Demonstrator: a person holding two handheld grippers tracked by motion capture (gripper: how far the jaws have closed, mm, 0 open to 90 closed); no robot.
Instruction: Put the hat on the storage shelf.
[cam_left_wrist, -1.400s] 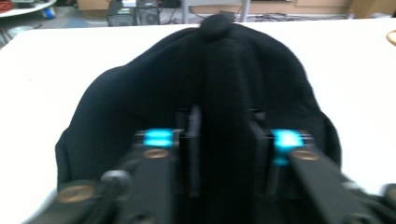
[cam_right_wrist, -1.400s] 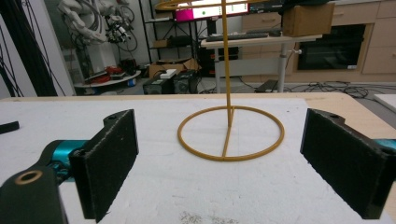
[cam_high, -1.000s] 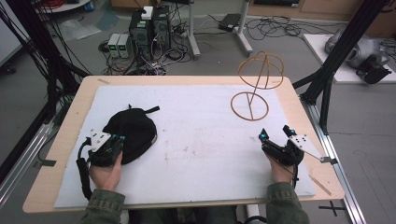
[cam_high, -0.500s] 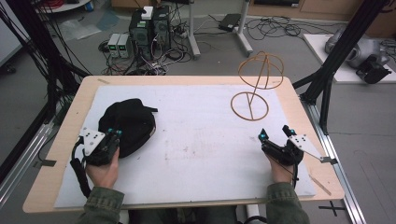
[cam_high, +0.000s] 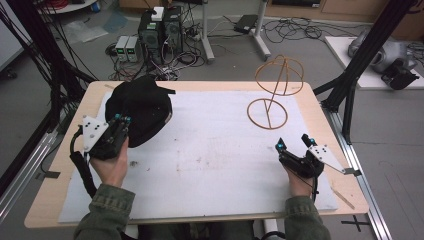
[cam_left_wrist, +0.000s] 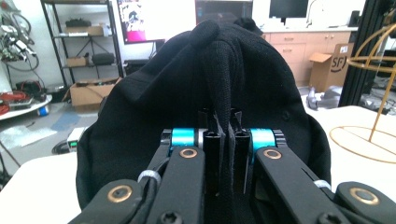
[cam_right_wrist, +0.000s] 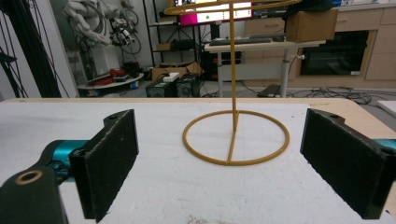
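A black cap (cam_high: 139, 106) hangs above the left part of the table, lifted off the white mat (cam_high: 210, 150). My left gripper (cam_high: 121, 120) is shut on its edge; in the left gripper view the black cap (cam_left_wrist: 210, 88) rises in front, a fold of its fabric pinched between the pads. A wire hat stand (cam_high: 274, 95) of golden metal stands at the back right, with a ring base and a domed top. My right gripper (cam_high: 291, 142) rests open near the front right, jaws wide apart. Straight ahead of it stands the hat stand (cam_right_wrist: 235, 135), its ring base on the mat.
The wooden table (cam_high: 320, 107) is edged by black frame posts (cam_high: 367, 55) at right and left. Computers and cables (cam_high: 160, 35) lie on the floor behind the table.
My left gripper has risen with the cap, which was lying on the mat and now hangs off it, shifted toward the back left. The right gripper has stayed put.
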